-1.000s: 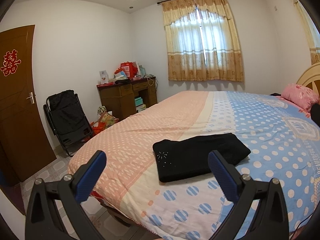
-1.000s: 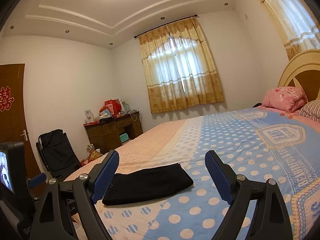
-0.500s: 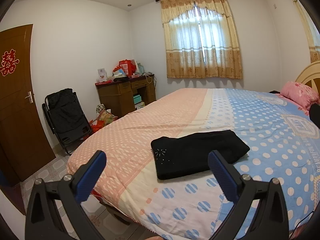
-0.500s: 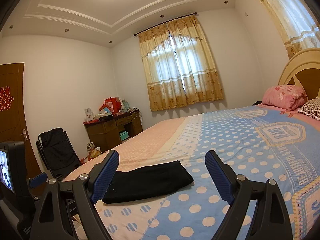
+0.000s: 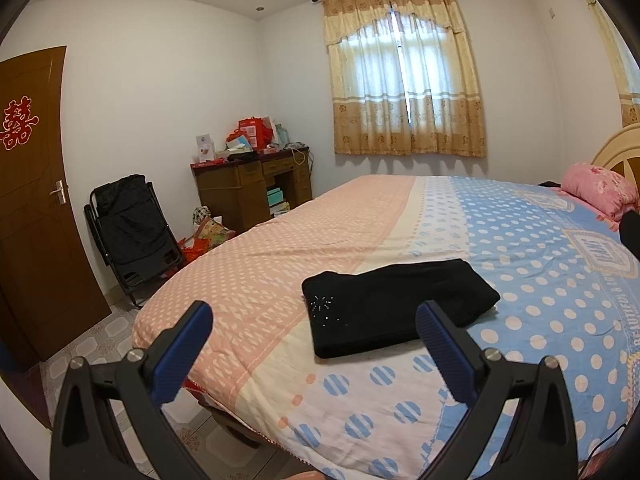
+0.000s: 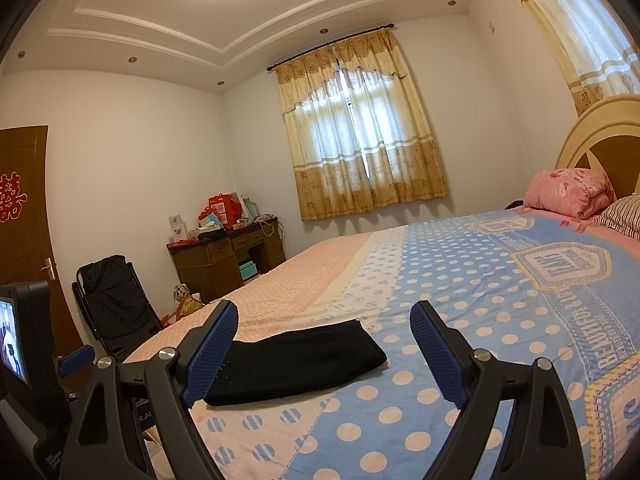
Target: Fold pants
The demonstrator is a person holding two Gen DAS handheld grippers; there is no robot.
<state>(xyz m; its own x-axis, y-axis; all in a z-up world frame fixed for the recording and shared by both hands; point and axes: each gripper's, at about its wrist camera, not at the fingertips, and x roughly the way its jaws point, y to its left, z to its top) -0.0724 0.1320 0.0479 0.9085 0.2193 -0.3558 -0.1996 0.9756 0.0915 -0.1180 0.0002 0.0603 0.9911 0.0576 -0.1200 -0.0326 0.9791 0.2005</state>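
Left wrist view: folded pants near bed edge, both grippers' fingers spread, empty

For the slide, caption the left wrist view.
Open left gripper hovers before folded black pants lying on the dotted bedspread.

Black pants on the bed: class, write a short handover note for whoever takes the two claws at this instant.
Left claw: open, empty, held short of the bed's edge.
Right claw: open, empty, likewise clear of the cloth.
Black pants: lying on the bedspread near its foot end, already folded into a compact, layered rectangle, with a small sparkly motif on the near left corner.
Done: the fold looks complete; neither claw touches the pants.
Left: probably nothing beyond checking that the edges line up; tidy them if a neater stack is wanted.
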